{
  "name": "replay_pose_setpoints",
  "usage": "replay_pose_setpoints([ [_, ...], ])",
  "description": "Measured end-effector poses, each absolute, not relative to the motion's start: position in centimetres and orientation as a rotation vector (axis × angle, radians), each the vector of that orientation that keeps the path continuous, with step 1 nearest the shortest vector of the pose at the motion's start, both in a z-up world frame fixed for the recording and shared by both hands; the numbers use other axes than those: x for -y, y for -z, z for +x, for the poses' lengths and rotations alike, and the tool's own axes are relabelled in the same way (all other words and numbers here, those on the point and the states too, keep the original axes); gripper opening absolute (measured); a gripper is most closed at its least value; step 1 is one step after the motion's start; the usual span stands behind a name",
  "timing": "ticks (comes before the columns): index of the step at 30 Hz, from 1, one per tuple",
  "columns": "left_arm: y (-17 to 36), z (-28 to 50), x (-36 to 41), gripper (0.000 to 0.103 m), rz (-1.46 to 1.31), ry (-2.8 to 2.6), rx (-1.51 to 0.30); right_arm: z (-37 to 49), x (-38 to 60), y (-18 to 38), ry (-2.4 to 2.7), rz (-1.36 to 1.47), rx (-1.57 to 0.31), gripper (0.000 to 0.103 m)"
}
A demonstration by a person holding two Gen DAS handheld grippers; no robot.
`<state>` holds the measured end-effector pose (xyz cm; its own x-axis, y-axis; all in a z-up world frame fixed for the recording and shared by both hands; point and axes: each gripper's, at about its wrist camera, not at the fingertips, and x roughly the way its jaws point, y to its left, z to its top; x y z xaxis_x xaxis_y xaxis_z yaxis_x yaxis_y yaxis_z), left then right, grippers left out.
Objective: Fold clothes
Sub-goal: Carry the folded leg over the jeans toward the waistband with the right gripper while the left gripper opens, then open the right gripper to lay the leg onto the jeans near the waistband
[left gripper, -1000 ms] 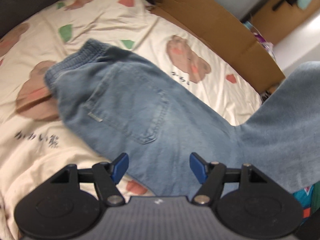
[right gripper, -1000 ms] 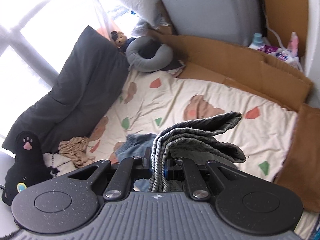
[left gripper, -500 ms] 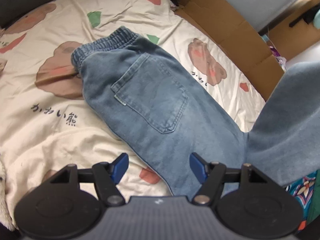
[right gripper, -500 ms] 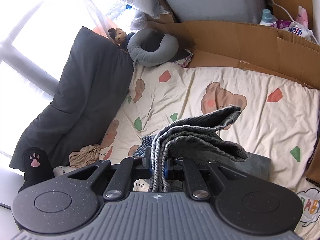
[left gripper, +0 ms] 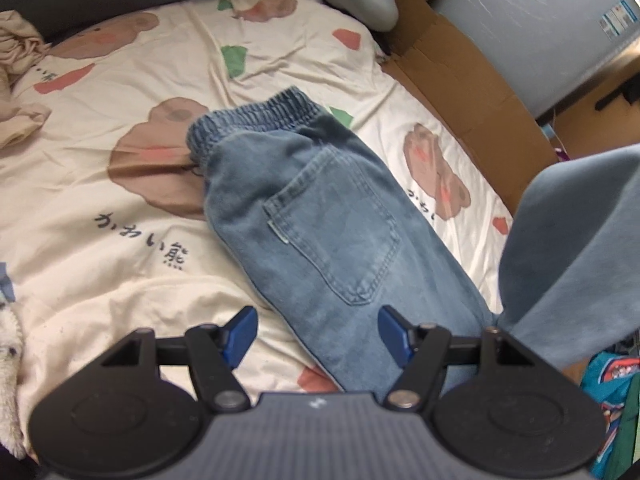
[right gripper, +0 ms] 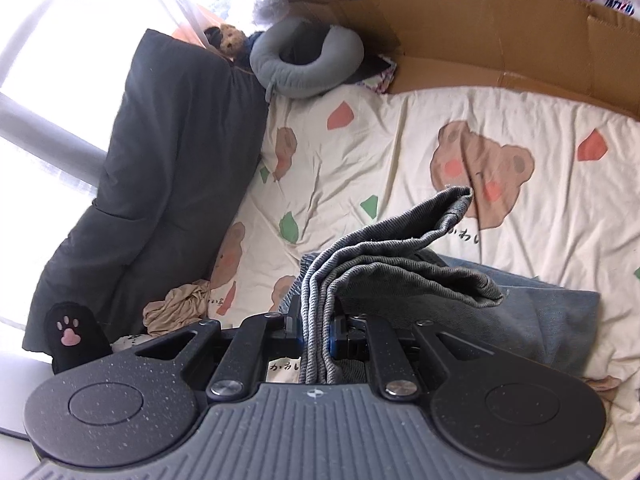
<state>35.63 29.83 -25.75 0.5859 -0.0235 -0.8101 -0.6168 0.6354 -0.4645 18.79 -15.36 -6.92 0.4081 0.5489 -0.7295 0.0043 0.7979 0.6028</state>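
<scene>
A: Where do the jeans [left gripper: 320, 216] lie?
B: On the bed [left gripper: 120, 264], waistband toward eleven o'clock in the left wrist view, legs running to five o'clock. The left tongs [left gripper: 318, 334] hang over the leg end.
A: And the far end?
B: Lifted at three o'clock; in the right wrist view it sits bunched between the right tongs [right gripper: 316, 340].
A: What's around the bed?
B: In that view, a cushion [right gripper: 160, 168] along the side at nine o'clock, a neck pillow [right gripper: 306, 66] at twelve, cardboard [right gripper: 500, 44] behind at one. A crumpled cloth [right gripper: 180, 308] lies at the cushion's foot.
</scene>
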Motion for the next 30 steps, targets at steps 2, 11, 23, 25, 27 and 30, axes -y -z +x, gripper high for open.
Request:
replay_pose_setpoints([
  [2, 25.9, 35.1, -30.3, 0.069, -0.834, -0.411, -0.888, 19.3, 14.3, 8.1, -0.373, 0.574, -1.128, 0.010],
  [11, 27.0, 32.6, -32.6, 0.069, -0.886, -0.501, -0.877, 21.6, 10.1, 14.0, -0.358, 0.586, -1.188, 0.010],
  [23, 28.3, 32.3, -33.5, 0.069, -0.930, -0.547, -0.870, 24.0, 5.7, 19.6, -0.372, 0.592, -1.202, 0.014],
  [25, 27.9, 32.4, -33.5, 0.069, -0.925, -0.549, -0.871, 24.0, 5.0, 20.8, -0.379, 0.616, -1.202, 0.015],
  [27, 27.1, 32.4, -33.4, 0.069, -0.910, -0.551, -0.864, 24.0, 4.1, 21.7, -0.389, 0.614, -1.207, 0.015],
  [30, 26.3, 32.0, -33.6, 0.069, -0.908, -0.567, -0.857, 24.1, 2.9, 22.9, -0.405, 0.609, -1.212, 0.017],
])
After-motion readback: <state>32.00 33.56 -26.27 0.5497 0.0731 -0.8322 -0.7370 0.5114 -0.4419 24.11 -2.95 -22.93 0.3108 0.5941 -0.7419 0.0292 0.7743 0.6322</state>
